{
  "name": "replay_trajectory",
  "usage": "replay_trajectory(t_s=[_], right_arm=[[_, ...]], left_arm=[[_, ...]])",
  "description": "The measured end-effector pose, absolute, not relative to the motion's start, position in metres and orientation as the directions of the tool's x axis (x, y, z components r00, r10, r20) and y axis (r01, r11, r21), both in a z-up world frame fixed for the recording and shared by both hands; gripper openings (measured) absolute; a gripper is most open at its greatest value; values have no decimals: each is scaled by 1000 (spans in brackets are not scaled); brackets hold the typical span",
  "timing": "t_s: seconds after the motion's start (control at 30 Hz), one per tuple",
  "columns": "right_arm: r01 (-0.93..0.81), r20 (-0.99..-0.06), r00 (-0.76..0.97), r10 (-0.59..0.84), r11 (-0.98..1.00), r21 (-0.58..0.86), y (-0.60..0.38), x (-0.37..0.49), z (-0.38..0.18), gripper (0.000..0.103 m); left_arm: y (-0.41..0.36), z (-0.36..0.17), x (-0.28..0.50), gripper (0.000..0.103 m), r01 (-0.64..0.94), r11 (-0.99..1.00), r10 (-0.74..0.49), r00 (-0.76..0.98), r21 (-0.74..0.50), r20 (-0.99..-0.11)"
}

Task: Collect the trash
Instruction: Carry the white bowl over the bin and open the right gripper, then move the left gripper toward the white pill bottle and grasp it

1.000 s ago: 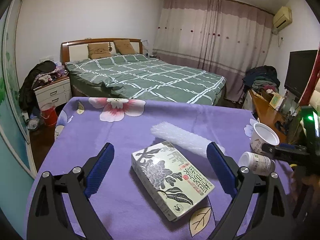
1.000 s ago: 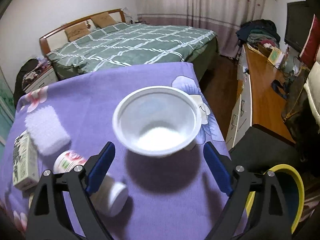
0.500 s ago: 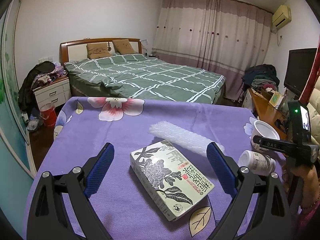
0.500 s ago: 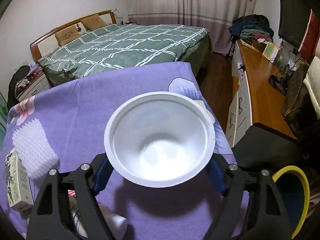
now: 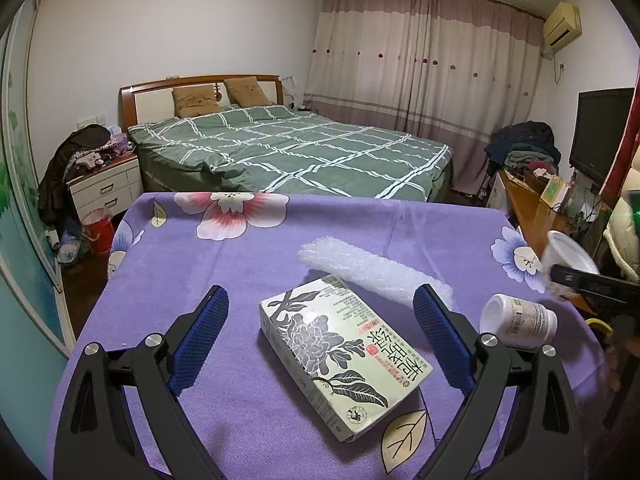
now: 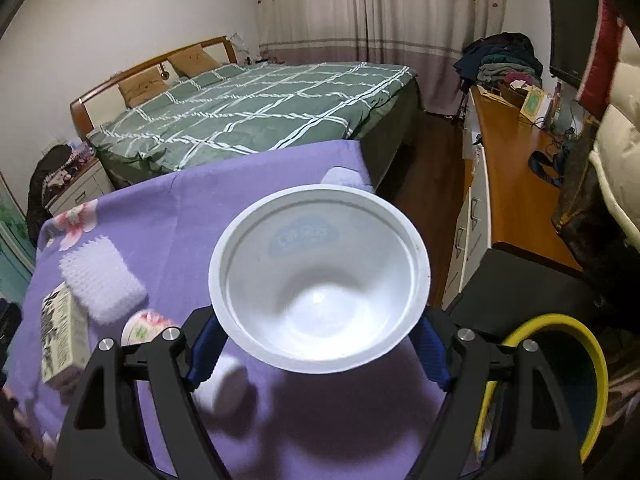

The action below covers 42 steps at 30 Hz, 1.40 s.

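Note:
A white plastic bowl [image 6: 320, 276] hangs above the right edge of the purple floral tablecloth [image 6: 160, 208], with my right gripper [image 6: 318, 348] shut on its sides. In the left wrist view the same bowl [image 5: 566, 254] shows at the far right, off the cloth. My left gripper [image 5: 320, 296] stands open and holds nothing, its fingers either side of a flower-printed carton [image 5: 344, 356] that lies flat. A roll of bubble wrap [image 5: 372, 272] lies just behind the carton. A white bottle [image 5: 518, 320] lies on its side to the right.
A yellow-rimmed bin [image 6: 592, 356] stands on the floor below the table's right side. A wooden desk [image 6: 516, 184] with clutter runs along the right wall. A green checked bed [image 5: 296, 156] fills the room beyond the table.
My right gripper has shut on the white bowl, lifted it off the cloth and carried it a little up and to the right. The left gripper has stayed where it was.

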State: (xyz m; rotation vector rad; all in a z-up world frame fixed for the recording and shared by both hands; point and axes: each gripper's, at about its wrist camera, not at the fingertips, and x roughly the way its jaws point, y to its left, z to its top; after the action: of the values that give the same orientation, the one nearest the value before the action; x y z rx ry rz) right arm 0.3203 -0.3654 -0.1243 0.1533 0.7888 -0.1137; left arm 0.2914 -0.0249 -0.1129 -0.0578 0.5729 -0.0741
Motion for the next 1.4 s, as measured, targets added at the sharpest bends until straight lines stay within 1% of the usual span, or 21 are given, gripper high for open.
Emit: replay_trajectory(t_s=[0.13,0.27,0.47,0.6,0.83,1.0,1.07,1.17,1.33,1.4], right_arm=[[193,-697,714,-58,974,118,-388,286,-116,76],[271,-688,717,-113,954,126,-426,245,-114,76],[386,-711,668,-220,919,78,-472,199,-128,76],[443,-735,629,-254,894,71,-495,181,-144,76],[489,-778,575,-253,869,80,-514,170,-168,77],[495,-774,579,-257,865,82,-514,169,-170,78],[493,-772,583,-253,865,89,-514,169,-170,79],[488,-771,590,-241,867,102,-515,168,-169,79],[476,-758,614,-222,870,131,-516,164,-163,79],[471,-753,624,-208,869,151,-516,163,-163,79]], left_arm=[[-26,-113,292,92,57,996,-86,837,-70,-540],[-26,-113,291,92,59,996,-88,837,-70,-540],[-31,-112,288,92,76,995,-98,839,-62,-535],[-37,-111,285,92,95,994,-107,838,-51,-534],[-52,-114,281,92,142,990,-131,834,-21,-537],[-65,-114,276,92,194,981,-166,826,-5,-539],[-74,-114,272,94,238,971,-202,816,-4,-542],[-97,-116,266,95,326,945,-268,776,-1,-571],[-141,-109,258,95,425,903,-306,736,60,-604],[-154,-106,261,97,448,893,-326,717,49,-617]])
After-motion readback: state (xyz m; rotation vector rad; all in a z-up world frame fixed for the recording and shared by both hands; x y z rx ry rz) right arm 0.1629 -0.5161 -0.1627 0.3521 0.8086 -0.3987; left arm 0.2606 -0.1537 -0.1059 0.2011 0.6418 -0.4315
